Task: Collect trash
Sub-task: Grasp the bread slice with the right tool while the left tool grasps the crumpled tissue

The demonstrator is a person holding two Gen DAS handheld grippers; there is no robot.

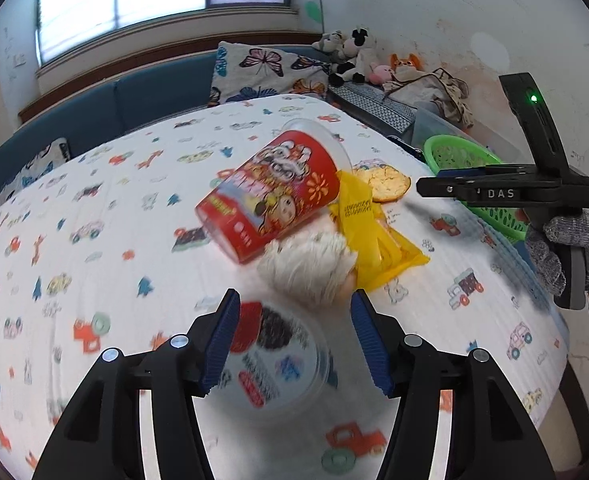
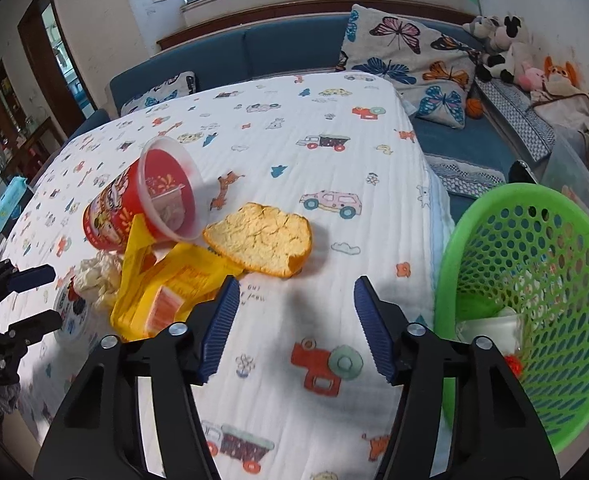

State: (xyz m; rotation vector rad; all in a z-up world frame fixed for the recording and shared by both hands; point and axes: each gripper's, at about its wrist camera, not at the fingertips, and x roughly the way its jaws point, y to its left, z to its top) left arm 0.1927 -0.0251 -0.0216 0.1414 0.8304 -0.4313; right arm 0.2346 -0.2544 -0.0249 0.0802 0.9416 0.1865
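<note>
Hovering left gripper, fingers apart

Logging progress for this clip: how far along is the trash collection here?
Done: some scraps already lie in the green basket. In hand: nothing; the left gripper and right gripper both stand open and empty. Left on the table: red cup, yellow wrapper, orange peel, crumpled tissue, round lid.
</note>
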